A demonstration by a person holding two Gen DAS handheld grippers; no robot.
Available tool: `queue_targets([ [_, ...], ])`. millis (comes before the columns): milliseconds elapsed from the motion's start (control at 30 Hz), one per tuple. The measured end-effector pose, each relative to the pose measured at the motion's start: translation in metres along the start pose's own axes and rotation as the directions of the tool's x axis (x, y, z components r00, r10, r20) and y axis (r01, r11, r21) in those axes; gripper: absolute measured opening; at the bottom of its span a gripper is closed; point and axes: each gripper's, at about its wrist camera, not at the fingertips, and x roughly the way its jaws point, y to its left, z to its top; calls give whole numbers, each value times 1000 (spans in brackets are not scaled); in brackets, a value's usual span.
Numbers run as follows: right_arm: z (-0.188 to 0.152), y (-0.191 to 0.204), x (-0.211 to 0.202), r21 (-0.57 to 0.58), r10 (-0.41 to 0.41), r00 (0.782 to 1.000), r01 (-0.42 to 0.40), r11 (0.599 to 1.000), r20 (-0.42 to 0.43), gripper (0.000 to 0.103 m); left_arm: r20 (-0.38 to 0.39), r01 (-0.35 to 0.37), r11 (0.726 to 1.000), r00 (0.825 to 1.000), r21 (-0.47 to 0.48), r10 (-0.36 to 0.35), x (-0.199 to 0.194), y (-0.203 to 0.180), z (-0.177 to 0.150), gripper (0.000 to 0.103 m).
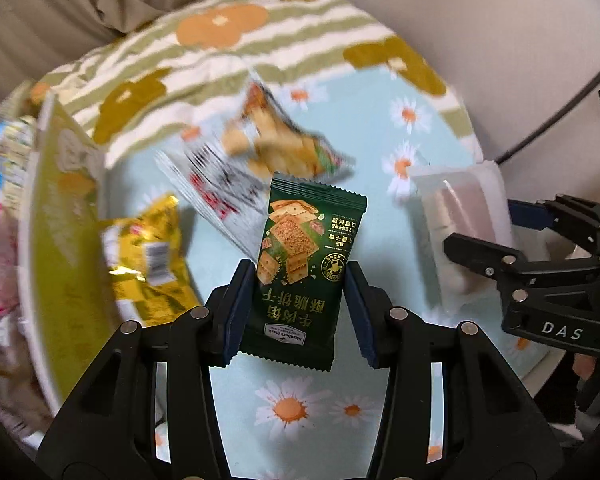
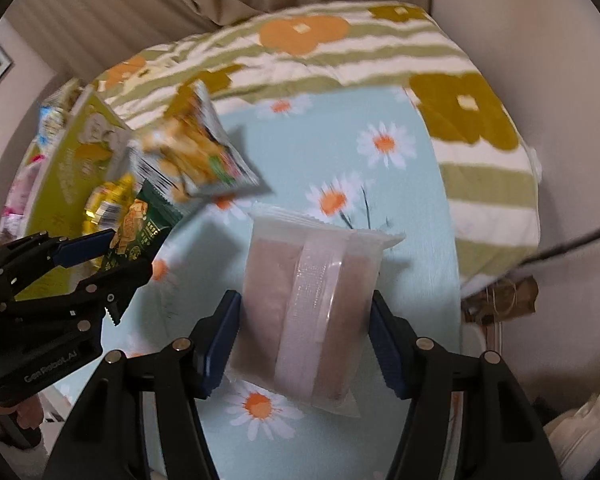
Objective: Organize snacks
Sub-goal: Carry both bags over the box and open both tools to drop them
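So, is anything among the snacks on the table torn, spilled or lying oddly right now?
Nothing looks torn or spilled. The loose packets near the green box lie overlapping at angles, still unsorted. Motion blur hides finer damage.

Round table (image 1: 540, 376) under a daisy-print cloth (image 1: 300, 396); on it, a gold packet (image 1: 148, 264), a cracker bag (image 1: 276, 140).

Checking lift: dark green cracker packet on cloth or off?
Off. Left gripper pinches the dark green cracker packet; daisy-print cloth shows beneath it.
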Motion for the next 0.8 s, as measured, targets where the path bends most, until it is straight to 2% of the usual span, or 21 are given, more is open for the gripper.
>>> queue_targets([
  [167,27,25,-35,-105,55,996,-47,993,76,58,99,-40,997,994,-71,47,-51,17,12,42],
  [300,51,59,-62,-204,105,985,-76,976,134,58,164,-64,987,982,-149,89,-91,48,19,42],
  [433,76,107,-84,-288,191,967,-137,948,168,58,203,-85,970,970,-228,133,-123,90,19,42],
  [633,99,183,-91,-358,313,935,-239,903,165,58,204,-133,930,956,-341,212,-157,177,4,42],
  [800,107,244,-79,-398,352,925,-273,876,141,58,160,-164,896,955,-412,249,-156,252,-15,42],
])
